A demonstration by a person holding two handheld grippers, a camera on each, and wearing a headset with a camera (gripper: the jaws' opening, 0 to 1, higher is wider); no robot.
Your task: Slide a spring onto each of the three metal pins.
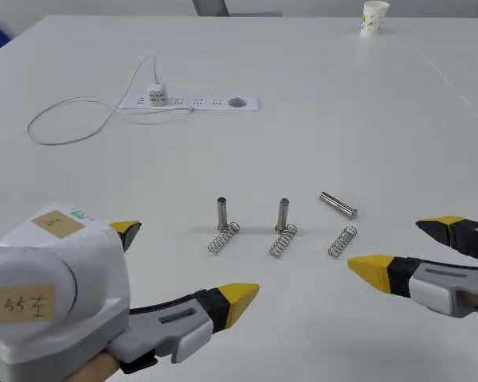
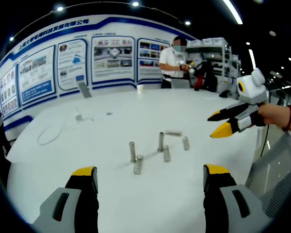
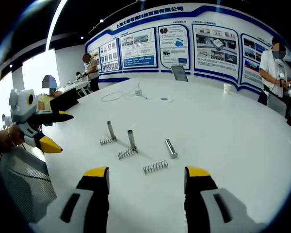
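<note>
Springs (image 1: 282, 240) lie flat just beside pins (image 1: 283, 213), ahead of my left claw (image 1: 185, 263) and nearer right claw (image 1: 398, 245); both released.

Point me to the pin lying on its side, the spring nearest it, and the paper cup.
lying pin (image 1: 338, 204), head view, mid-shaft.
spring nearest it (image 1: 342, 241), head view, middle coils.
paper cup (image 1: 374, 17), head view, side wall.

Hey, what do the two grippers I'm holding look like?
Both match: the left hand-held gripper and right hand-held gripper have two pointed jaws with yellow tips, black mid-sections and grey bodies. A thin bracelet circles the wrist behind the right one.
</note>
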